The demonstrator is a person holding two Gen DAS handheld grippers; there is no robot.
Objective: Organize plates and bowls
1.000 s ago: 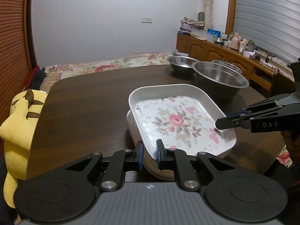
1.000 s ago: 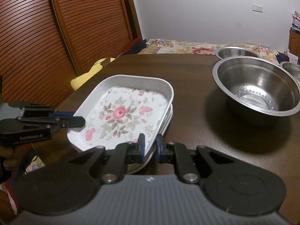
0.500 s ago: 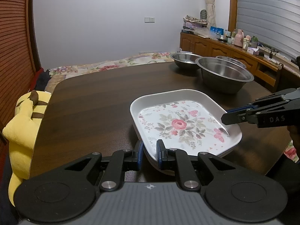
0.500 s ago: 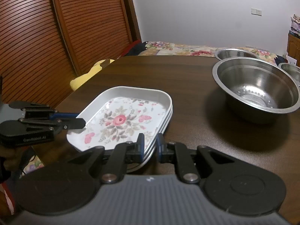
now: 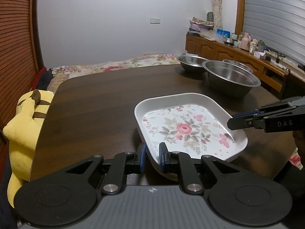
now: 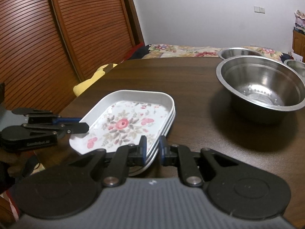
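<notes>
left wrist: near edge, faces right | right wrist: opposite, faces left | shared: floral plate [image 5: 185, 127]

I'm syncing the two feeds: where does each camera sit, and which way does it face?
Left wrist: on the left gripper, looking along its fingers across the table at the floral plate and steel bowls; the right gripper enters from the right.
Right wrist: on the right gripper, facing the same plate, with the left gripper entering from the left, before slatted doors.
Shared: plate stack, bowls, both grippers shut on the plate's rim.
</notes>
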